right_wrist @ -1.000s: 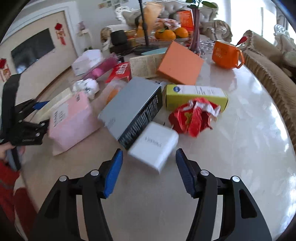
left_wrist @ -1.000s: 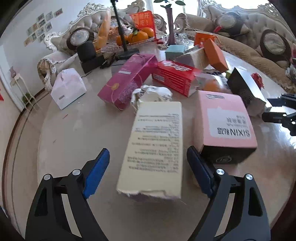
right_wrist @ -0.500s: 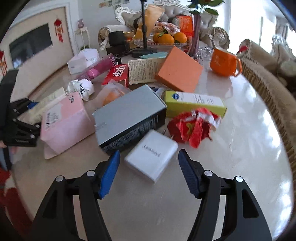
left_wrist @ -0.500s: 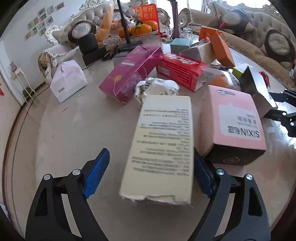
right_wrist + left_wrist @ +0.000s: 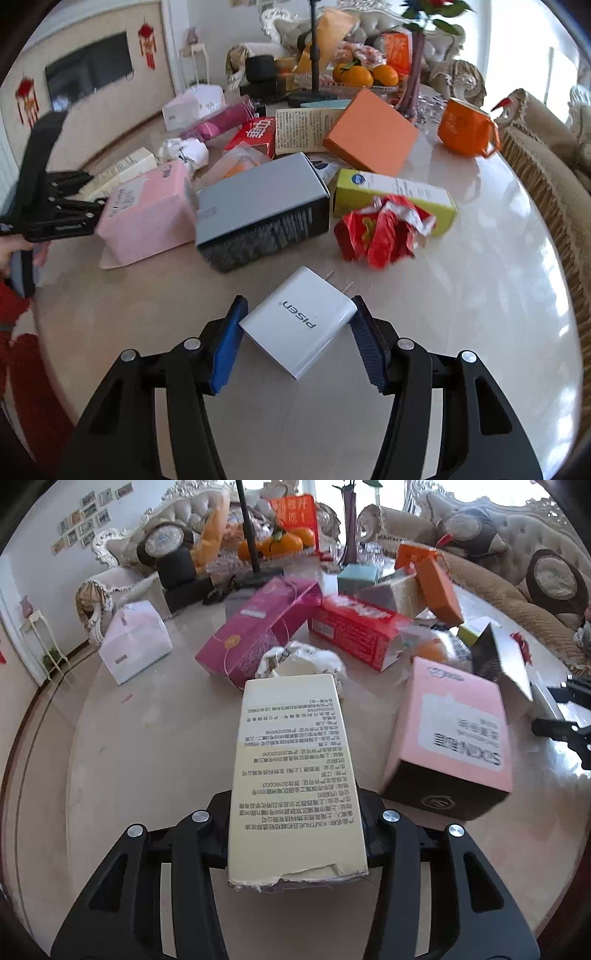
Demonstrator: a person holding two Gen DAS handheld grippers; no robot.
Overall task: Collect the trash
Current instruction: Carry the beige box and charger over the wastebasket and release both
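Firmly clamped between the left gripper's (image 5: 295,834) fingers: a long cream cardboard box (image 5: 291,771) printed with small black text, torn open at its near end, jaws just closed in against its two long sides. Lying lengthwise along the gripper's line, far end nearly touching a crumpled white paper wad (image 5: 303,659). Just right of it, a pink cardboard box with a black end face (image 5: 450,734). Beyond the wad, a magenta carton (image 5: 258,631) and a red carton (image 5: 354,629), side by side on the pale glossy round tabletop (image 5: 147,746).

Narrowed around a flat white plug-in charger (image 5: 299,321): the right gripper's (image 5: 297,343) blue-padded fingers (image 5: 225,350), jaws just closing, left pad at one corner and right pad at the opposite edge; cannot tell whether pressing or only touching. Charger resting on the tabletop, two metal prongs pointing away. Ahead, well apart, a crumpled red wrapper (image 5: 380,232) against a lime-green carton (image 5: 391,192); left of these, a grey-and-black box (image 5: 258,210) touching the pink box. Farther back, a flat orange box (image 5: 369,133) and an orange mug (image 5: 465,127). At the left edge, a hand (image 5: 14,251) gripping the other gripper's handle.
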